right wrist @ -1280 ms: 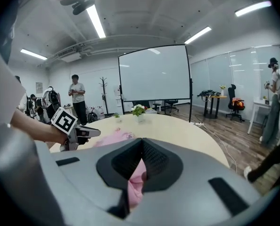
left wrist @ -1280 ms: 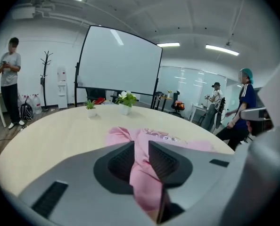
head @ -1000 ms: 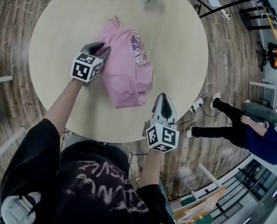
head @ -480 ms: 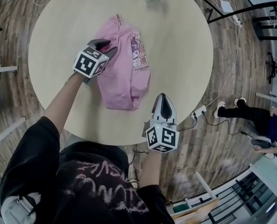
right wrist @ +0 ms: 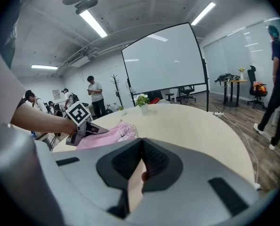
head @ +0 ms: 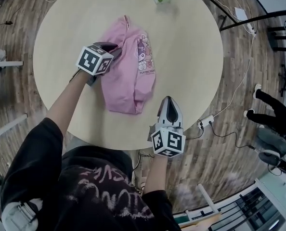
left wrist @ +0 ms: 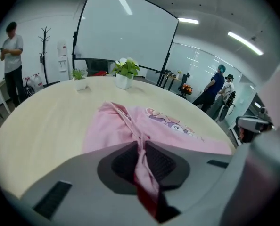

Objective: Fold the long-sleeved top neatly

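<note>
One grip secured: left gripper (head: 109, 50) jaws, having just been closing, clamp the pink long-sleeved top (head: 131, 76) for folding; right gripper (head: 169, 108) jaws together, empty.

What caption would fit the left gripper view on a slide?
Left gripper, its jaws just closing, pinches a fold of the pink long-sleeved top lying on the round table.

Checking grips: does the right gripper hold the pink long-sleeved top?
No, the right gripper is shut on nothing, its fingers clear of the pink long-sleeved top.
</note>
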`<state>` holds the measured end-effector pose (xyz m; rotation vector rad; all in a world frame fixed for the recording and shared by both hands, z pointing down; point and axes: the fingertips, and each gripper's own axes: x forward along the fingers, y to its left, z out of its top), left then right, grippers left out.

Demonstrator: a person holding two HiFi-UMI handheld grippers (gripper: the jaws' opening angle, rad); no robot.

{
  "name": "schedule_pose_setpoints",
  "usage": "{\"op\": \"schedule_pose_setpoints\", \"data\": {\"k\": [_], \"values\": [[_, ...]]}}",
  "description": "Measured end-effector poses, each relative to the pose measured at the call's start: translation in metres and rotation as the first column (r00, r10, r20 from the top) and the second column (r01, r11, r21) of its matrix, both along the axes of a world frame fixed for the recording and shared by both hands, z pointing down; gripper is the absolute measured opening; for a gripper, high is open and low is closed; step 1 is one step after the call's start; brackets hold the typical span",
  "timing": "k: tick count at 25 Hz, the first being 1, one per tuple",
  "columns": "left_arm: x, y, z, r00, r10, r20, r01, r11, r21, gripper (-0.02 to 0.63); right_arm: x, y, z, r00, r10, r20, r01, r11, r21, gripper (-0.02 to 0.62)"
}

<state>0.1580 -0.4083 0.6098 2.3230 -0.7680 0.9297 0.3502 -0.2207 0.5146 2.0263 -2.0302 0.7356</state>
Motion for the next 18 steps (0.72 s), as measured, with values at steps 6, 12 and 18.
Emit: {"op": "schedule_pose_setpoints", "data": {"k": [6, 12, 18], "values": [[-0.002, 0.006, -0.026, 0.999, 0.05, 0.01, -0.051, 0.993, 0.106, 0.031, -0.01, -0.003, -0.001, 0.999, -0.032, 0.004, 0.032, 0.999, 0.007, 0.005], [-0.006, 0.031, -0.083, 0.98, 0.2, -0.023, -0.192, 0.962, 0.193, 0.031, -0.034, -0.007, -0.018, 0.996, -0.082, -0.021, 0.083, 0.996, 0.04, 0.005], [-0.035, 0.086, -0.12, 0.941, 0.322, -0.101, -0.296, 0.932, 0.209, 0.031, -0.077, -0.009, -0.036, 0.986, -0.157, -0.054, 0.16, 0.985, 0.062, 0.005]]}}
